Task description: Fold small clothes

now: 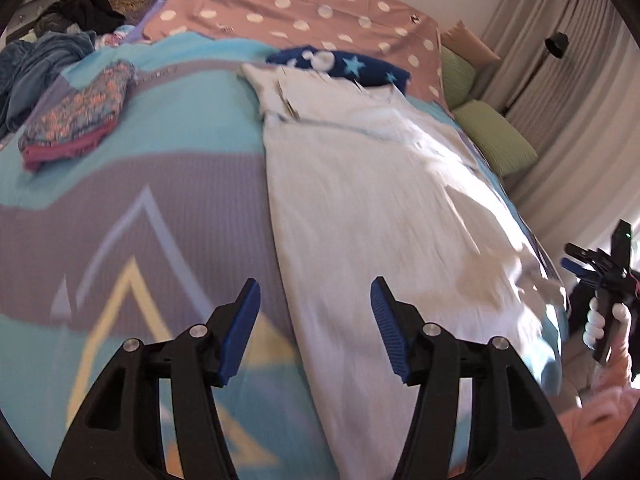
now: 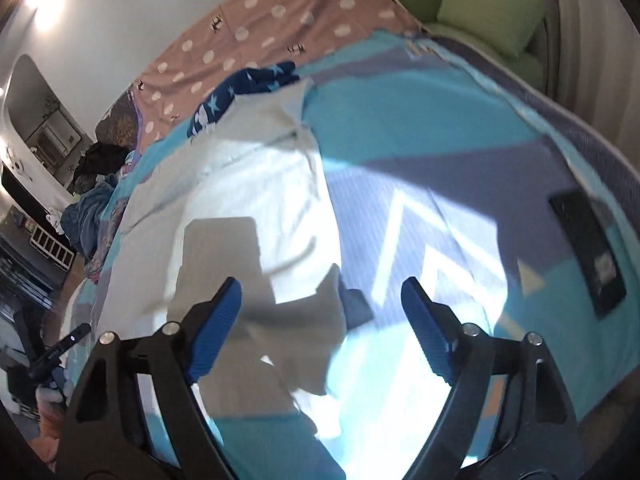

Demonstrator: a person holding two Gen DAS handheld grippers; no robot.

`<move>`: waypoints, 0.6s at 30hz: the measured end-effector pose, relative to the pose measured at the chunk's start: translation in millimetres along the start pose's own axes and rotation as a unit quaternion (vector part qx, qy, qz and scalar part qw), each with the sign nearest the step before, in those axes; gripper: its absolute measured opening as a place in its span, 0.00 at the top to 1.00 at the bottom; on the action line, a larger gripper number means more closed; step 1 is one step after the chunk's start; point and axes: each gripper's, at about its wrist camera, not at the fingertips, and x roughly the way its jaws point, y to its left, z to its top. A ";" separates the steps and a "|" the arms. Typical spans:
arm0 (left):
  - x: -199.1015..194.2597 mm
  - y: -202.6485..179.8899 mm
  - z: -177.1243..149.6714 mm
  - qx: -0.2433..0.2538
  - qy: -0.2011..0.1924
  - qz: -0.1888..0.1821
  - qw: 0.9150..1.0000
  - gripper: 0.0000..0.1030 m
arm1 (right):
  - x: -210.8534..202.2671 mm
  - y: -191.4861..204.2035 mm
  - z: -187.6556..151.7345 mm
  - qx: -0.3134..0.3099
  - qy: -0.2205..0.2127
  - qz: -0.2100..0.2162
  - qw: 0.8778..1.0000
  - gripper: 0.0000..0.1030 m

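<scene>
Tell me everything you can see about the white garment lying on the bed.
The white garment is a long, pale piece of soft, thin-looking cloth, spread mostly flat on the turquoise and grey bedspread. It looks folded lengthwise, with a straight left edge. Its far end rests against a navy star-patterned cloth. The near corner is rumpled and turned over, and sunlight falls across it. Neither the left gripper nor the right gripper is holding it; both hover open above it.

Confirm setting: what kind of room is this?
Most likely a bedroom in a home. The work surface is a bed with a turquoise and grey bedspread, green pillows sit at its far corner beside curtains, and a white garment lies spread out with other clothes nearby.
</scene>
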 end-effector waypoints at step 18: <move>-13.2 -3.2 -74.1 -0.072 0.053 -0.105 0.990 0.38 | 13.7 -13.2 -40.7 0.051 0.065 0.069 0.994 0.40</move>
